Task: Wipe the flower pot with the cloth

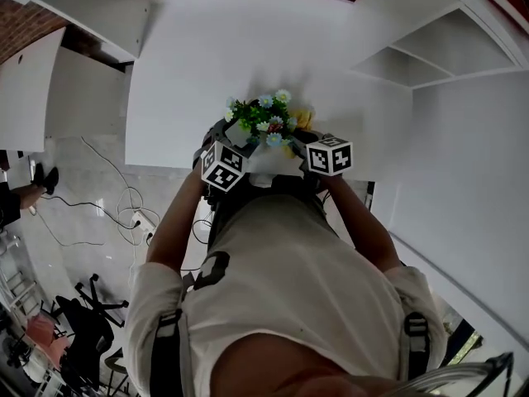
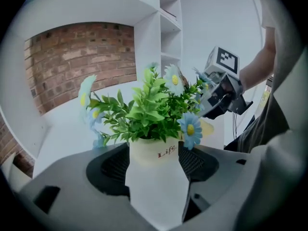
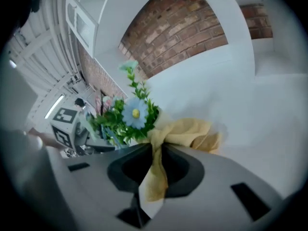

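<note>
White shelves [image 2: 168, 28] and a brick wall [image 2: 77, 57] are seen behind the table [image 1: 248, 73], at whose near edge the flower pot [image 2: 152, 150] is clamped by its sides in the left gripper [image 2: 155, 172]. The yellow cloth [image 3: 190, 134] is pinched in the right gripper [image 3: 155, 165] and bunched beside the flowers [image 2: 154, 107]. If the cloth is pushed hard, the smooth pot could be twisted loose, or leaves snagged.

In the head view, the flower pot [image 1: 264, 169] is mostly hidden. Its lettering [image 2: 167, 152] is partly covered by a blue flower [image 2: 190, 129]. In the right gripper view, its body is seemingly concealed behind the cloth [image 3: 185, 134].
</note>
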Demonstrator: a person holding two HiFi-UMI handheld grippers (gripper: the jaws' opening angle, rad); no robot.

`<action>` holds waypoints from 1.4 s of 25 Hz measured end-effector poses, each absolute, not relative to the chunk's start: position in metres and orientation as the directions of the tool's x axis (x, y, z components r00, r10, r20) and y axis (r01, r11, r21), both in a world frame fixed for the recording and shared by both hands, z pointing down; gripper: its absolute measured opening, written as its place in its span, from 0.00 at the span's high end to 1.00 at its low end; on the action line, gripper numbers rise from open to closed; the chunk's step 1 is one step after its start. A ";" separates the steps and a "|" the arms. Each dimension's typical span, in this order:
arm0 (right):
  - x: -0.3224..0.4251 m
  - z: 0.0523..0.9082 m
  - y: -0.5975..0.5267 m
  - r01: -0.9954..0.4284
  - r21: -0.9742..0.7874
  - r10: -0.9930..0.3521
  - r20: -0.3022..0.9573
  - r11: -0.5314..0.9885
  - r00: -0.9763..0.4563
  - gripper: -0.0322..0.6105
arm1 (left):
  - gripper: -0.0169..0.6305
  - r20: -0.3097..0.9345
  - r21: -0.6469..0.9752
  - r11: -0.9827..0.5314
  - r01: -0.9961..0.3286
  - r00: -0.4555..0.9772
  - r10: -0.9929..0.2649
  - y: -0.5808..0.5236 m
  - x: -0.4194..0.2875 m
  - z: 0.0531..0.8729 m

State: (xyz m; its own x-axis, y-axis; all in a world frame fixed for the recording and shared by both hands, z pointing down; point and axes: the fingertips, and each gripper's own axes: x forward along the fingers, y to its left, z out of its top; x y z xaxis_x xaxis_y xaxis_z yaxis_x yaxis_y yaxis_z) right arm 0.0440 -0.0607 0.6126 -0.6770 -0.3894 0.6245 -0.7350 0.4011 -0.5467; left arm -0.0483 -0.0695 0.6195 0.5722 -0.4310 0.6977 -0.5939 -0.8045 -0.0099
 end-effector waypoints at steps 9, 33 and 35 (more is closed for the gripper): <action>0.041 0.585 -0.090 -0.692 -0.594 -0.429 0.545 0.409 -0.721 0.84 | 0.47 0.677 -0.025 -0.813 -0.582 0.588 -0.442 -0.088 -0.037 0.621; 0.043 0.555 -0.084 -0.659 -0.638 -0.472 0.473 0.399 -0.744 0.84 | 0.48 0.692 -0.094 -0.751 -0.654 0.500 -0.521 -0.083 -0.051 0.626; 0.042 0.567 -0.087 -0.667 -0.646 -0.478 0.483 0.372 -0.734 0.84 | 0.48 0.694 -0.095 -0.752 -0.653 0.498 -0.520 -0.084 -0.050 0.626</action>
State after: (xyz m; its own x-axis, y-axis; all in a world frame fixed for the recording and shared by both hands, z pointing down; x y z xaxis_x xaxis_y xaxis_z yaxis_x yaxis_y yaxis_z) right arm 0.0416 -0.0867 0.5667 -0.7337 -0.4779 0.4830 -0.6671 0.3715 -0.6457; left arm -0.0503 -0.0839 0.6263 0.4983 -0.5203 0.6935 -0.6527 -0.7517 -0.0950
